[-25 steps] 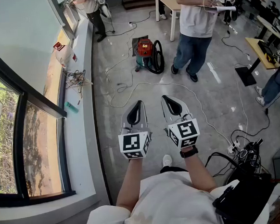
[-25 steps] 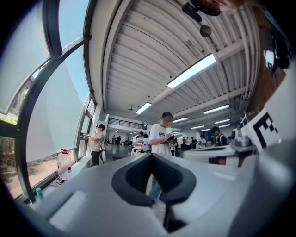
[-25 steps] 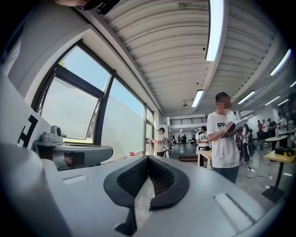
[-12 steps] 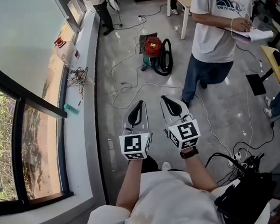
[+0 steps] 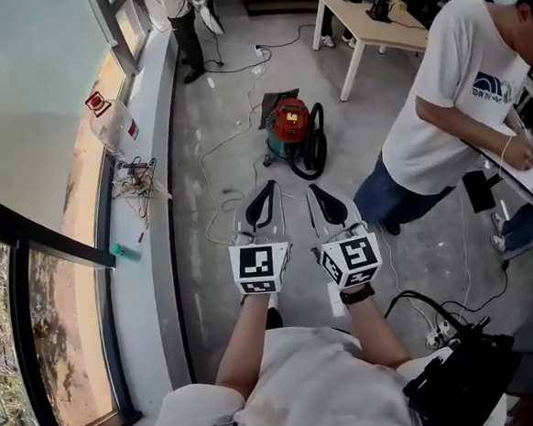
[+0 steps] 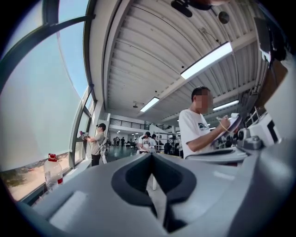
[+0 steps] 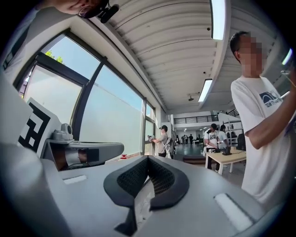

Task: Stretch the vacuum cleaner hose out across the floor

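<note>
Brightly lit by daylight from windows [image 5: 37, 97] at left; sheen on floor [image 5: 224, 137]; heavy fisheye warping, dark corners in gripper views.

The vacuum cleaner [image 5: 289, 123] is a small canister with a red top and a teal body, standing upright on the grey floor [image 5: 238, 81]. Its black hose [image 5: 319, 144] lies coiled in a tight loop against the canister, on the head view's right.

A glossy grey floor [image 5: 212, 276] runs beside tall windows [image 5: 27, 88], with a pale table [image 5: 376, 32] farther back.
</note>
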Motion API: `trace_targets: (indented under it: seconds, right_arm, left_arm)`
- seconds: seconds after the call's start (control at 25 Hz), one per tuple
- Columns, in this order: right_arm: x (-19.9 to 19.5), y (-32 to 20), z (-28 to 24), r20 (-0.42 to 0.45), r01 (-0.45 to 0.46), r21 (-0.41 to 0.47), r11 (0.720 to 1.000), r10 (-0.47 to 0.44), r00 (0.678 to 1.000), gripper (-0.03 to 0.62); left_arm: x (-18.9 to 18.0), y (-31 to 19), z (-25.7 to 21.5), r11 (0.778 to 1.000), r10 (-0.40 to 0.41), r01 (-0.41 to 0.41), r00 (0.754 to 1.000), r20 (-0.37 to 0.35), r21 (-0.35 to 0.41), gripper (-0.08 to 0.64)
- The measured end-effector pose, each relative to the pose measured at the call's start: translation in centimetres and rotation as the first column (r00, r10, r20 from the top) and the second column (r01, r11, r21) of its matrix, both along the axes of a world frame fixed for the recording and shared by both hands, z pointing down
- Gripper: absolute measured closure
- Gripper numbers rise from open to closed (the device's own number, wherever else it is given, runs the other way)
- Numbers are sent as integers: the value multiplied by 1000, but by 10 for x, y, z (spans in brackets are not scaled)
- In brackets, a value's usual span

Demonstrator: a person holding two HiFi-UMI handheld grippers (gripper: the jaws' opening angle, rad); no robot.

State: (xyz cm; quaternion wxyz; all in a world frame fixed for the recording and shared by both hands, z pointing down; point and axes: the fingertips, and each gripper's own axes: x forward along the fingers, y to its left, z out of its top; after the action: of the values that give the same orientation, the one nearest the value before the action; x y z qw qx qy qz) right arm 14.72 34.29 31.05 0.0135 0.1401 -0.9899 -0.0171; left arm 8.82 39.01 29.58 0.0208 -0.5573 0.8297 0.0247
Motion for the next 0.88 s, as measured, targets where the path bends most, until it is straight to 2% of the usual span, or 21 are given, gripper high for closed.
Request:
trace_targets:
  seconds: [0.08,0.2,0.36,0.52,0.72,0.88]
  right_arm:
    - [-31,-15,-3,6,-19,6,1000,19,1000,598]
    - [-70,-32,5,-29,-25,5,1000,25,999,598]
    - [-101,-65,17,-68,-35,-11,999,35,997,598]
    - [-134,-117,14,-51,-49,-4,999,49,997,598]
    - [-184,-197,12,-31,-38,-11,999,37,999,598]
    - [-210,-270,-11,27,-32,-8,999,32,999,598]
  left_arm:
    - [-35,-11,-8,1000,-4,4,1000,16,15,557]
    - [-80,-30,-1,1000,-1,1,1000,-24,18,557]
    - [-107,-69,21,999,40,-41,996,-76,-16,557]
    - [-134,-118,21,998,59,-60,996,-70,-12,557]
    - [-185,-200,22,999,48,-50,996,-75,-21,557]
    - [-204,-269,7,998,61,-61,997,-47,-7,557]
